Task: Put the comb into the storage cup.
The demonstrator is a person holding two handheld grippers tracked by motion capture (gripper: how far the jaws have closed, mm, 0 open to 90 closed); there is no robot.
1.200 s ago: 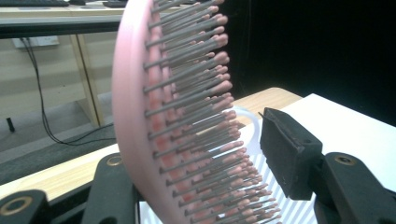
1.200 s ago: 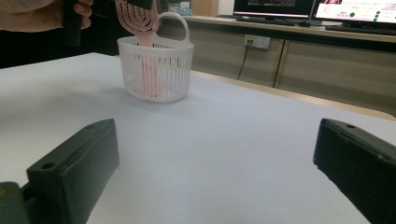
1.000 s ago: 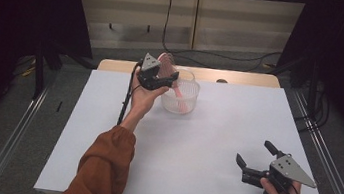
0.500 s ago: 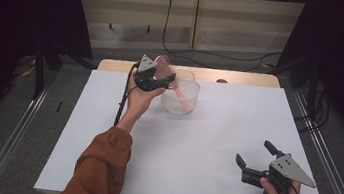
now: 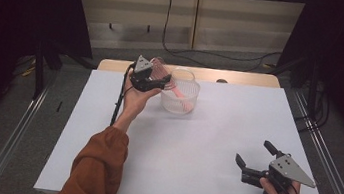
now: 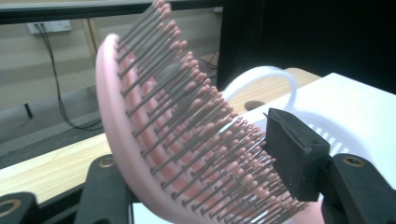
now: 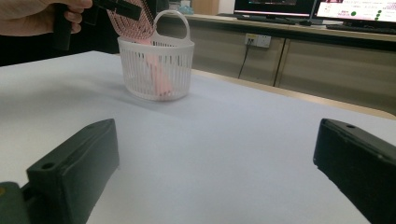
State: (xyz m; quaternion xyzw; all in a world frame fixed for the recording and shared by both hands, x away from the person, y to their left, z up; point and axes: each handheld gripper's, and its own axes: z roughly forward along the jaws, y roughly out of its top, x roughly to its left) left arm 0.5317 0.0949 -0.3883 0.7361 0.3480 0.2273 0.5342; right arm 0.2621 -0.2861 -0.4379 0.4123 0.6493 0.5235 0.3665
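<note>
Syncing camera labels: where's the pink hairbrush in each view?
High view: pink hairbrush upper centre-left, head in the left gripper, handle down in the white basket.
Left gripper view: bristled head between the jaws, centre.
Right gripper view: top left, handle inside the basket.
Shared landmark: the basket's arched handle.

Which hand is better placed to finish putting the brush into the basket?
Left. The left gripper has the pink brush between its jaws, which have just been opening, with the handle inside the basket. The right gripper rests open, far away.
</note>
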